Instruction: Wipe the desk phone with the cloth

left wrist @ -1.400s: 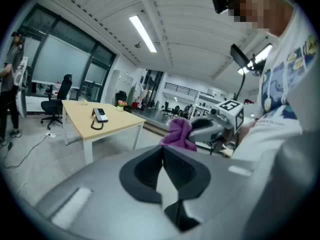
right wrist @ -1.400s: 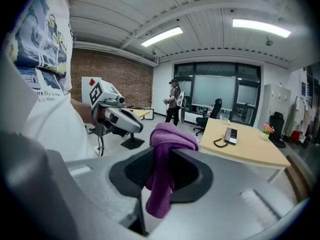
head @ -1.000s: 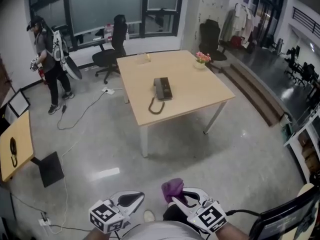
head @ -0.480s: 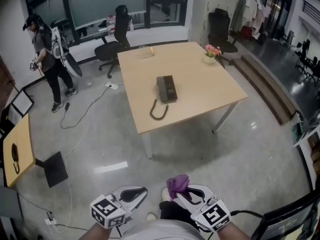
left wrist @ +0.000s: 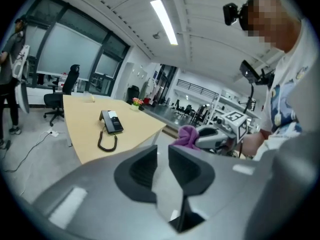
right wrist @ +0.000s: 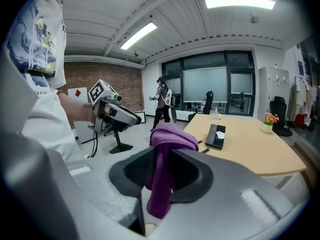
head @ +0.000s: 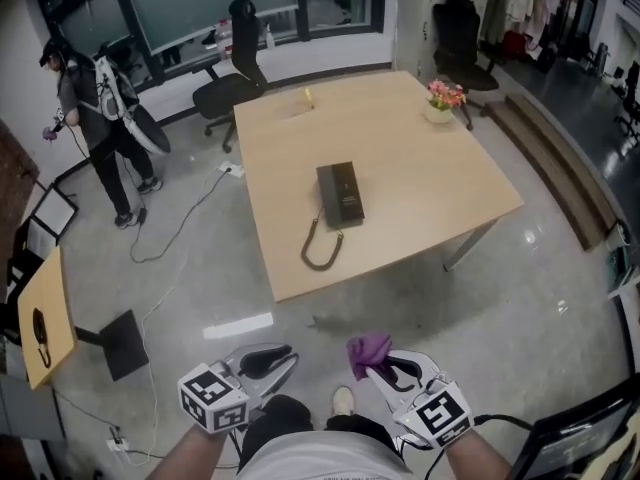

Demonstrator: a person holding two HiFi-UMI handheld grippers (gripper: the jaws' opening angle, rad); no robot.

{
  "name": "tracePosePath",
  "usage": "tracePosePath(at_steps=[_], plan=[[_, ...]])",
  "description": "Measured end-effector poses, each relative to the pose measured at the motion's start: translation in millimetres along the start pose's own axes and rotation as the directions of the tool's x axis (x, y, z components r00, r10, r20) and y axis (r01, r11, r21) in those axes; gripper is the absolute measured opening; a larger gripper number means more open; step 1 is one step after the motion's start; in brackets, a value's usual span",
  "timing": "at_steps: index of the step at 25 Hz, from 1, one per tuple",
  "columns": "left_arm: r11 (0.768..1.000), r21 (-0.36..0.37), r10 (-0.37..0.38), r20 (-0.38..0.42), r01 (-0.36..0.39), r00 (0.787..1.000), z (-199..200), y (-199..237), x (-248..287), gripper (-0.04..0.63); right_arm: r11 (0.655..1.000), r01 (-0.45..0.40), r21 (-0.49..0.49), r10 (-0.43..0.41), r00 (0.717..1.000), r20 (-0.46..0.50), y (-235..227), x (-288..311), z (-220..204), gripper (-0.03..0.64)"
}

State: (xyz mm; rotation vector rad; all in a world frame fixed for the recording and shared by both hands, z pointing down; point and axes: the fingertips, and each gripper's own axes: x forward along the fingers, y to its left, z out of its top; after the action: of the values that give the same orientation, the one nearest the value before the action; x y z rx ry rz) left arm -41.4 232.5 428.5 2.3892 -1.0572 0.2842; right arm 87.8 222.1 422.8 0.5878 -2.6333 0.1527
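Observation:
The black desk phone (head: 340, 194) lies flat on the light wooden table (head: 430, 173), its coiled cord (head: 320, 250) trailing toward the near edge. Both grippers hang over the floor, short of that edge. My right gripper (head: 377, 364) is shut on a purple cloth (head: 368, 349), which is bunched above the jaws and hangs down between them (right wrist: 161, 184). My left gripper (head: 283, 358) holds nothing; its jaws have just been opening and stand slightly apart (left wrist: 162, 159). The phone also shows far ahead in both gripper views (left wrist: 111, 122) (right wrist: 218, 135).
A small flower pot (head: 441, 103) and a yellow item (head: 307, 98) sit at the table's far side. Office chairs (head: 233, 80) stand behind it. A person (head: 100, 118) stands at the back left. Cables (head: 170, 238), a black stand base (head: 125, 343) and a side desk (head: 40, 318) lie left.
Both grippers have moved forward toward the table, which now sits nearer and larger in the head view. The cloth stays in the right gripper. The person at the back has shifted stance.

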Motion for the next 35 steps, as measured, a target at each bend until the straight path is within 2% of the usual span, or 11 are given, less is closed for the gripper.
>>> tracePosePath(at_steps=[7, 11, 16, 19, 21, 26, 30, 33, 35], plan=[[0.993, -0.109, -0.041, 0.016, 0.042, 0.999, 27.9, 86.9, 44.8, 0.106, 0.998, 0.05, 0.046, -0.049, 0.998, -0.028, -50.7, 42.1, 11.3, 0.089], [0.978, -0.178, -0.113, -0.002, 0.111, 0.994, 38.6, 141.2, 78.1, 0.13, 0.99, 0.121, 0.067, -0.118, 0.992, -0.049, -79.6, 71.1, 28.9, 0.089], [0.958, -0.222, -0.2, -0.057, 0.182, 0.978, 47.7, 199.2, 124.1, 0.161, 0.973, 0.212, 0.086, -0.207, 0.976, -0.063, -113.0, 102.5, 49.4, 0.089], [0.926, -0.285, -0.274, -0.06, 0.247, 0.96, 49.7, 227.9, 157.4, 0.212, 0.96, 0.257, 0.112, -0.252, 0.966, -0.061, -128.6, 113.6, 57.7, 0.089], [0.903, -0.338, -0.298, -0.051, 0.264, 0.953, 50.3, 246.7, 181.9, 0.23, 0.954, 0.271, 0.128, -0.263, 0.962, -0.073, -136.9, 117.5, 58.6, 0.089], [0.852, -0.454, -0.305, -0.029, 0.259, 0.952, 55.5, 289.8, 244.4, 0.285, 0.953, 0.266, 0.147, -0.248, 0.96, -0.127, -166.6, 119.4, 54.1, 0.089], [0.821, -0.524, -0.272, -0.015, 0.224, 0.962, 59.7, 313.3, 289.2, 0.293, 0.961, 0.242, 0.131, -0.222, 0.963, -0.152, -198.3, 114.4, 50.3, 0.089], [0.803, -0.552, -0.284, -0.024, 0.224, 0.959, 59.8, 319.4, 312.3, 0.305, 0.963, 0.226, 0.15, -0.202, 0.966, -0.158, -218.7, 112.0, 45.8, 0.089], [0.778, -0.577, -0.307, -0.004, 0.248, 0.952, 63.2, 320.8, 322.3, 0.285, 0.964, 0.213, 0.161, -0.188, 0.969, -0.161, -230.9, 111.5, 41.9, 0.089]])
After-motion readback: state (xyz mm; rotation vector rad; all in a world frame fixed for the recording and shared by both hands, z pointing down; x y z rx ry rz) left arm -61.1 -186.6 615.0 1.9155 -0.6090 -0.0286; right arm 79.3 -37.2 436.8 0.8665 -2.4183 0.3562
